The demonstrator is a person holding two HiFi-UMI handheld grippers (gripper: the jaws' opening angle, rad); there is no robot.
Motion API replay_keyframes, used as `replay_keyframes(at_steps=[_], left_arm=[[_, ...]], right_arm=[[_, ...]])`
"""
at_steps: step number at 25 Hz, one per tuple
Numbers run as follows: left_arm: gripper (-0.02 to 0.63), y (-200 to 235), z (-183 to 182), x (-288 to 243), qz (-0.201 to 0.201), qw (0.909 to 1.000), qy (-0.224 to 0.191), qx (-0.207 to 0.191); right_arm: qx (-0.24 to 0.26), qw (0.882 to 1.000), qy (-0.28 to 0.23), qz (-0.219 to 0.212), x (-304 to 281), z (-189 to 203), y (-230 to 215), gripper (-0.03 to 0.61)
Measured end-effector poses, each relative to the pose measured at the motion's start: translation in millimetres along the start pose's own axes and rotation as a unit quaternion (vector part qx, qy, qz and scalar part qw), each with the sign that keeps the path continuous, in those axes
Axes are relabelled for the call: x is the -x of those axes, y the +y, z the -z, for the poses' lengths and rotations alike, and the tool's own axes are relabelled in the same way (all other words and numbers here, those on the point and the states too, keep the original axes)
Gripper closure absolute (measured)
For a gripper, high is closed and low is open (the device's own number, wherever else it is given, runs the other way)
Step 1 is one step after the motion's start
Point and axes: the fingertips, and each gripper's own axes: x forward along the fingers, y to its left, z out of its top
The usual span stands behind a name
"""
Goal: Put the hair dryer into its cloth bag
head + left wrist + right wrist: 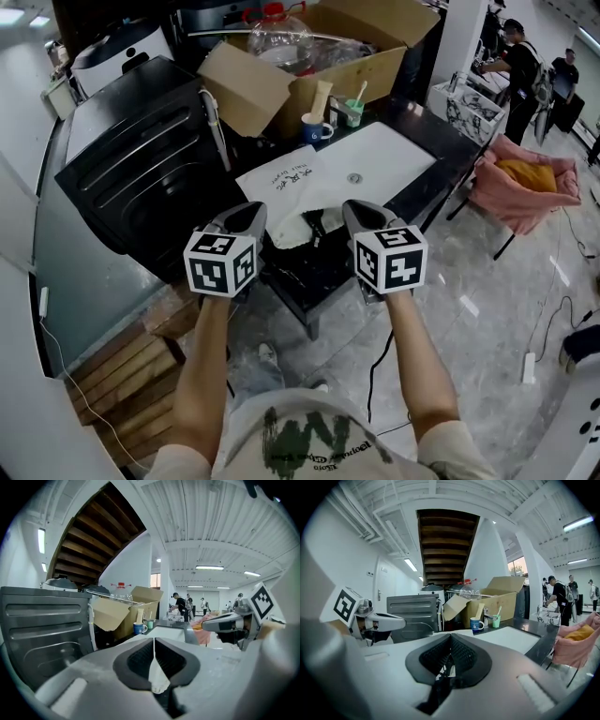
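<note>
Now left gripper [153, 660], right gripper [450, 654] fingers clamp cloth bag [302, 180]; dark object [314, 225] at mouth.

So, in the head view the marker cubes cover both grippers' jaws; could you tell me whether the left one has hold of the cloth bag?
Observer: Yes. In the left gripper view the left gripper is shut on a fold of the cloth bag, and the white fabric hangs down from between its jaws.
Operator: Thank you. Does the right one hold the same fabric?
Observer: Its own view shows the right gripper shut as well, but what hangs from its jaws is a dark strand. I cannot tell whether that is a drawstring or the dryer's cord.
</note>
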Motion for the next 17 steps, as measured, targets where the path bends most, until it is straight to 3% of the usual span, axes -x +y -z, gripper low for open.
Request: replay_keyframes(at_steps=[17], left_arm=[[0.609, -1.3, -4.9, 1.9, 0.005, 0.9999, -0.007, 0.007]], right_arm=[[-0.005, 1.0, -0.005, -0.007, 0.8, -1.4, 3.5, 0.58]])
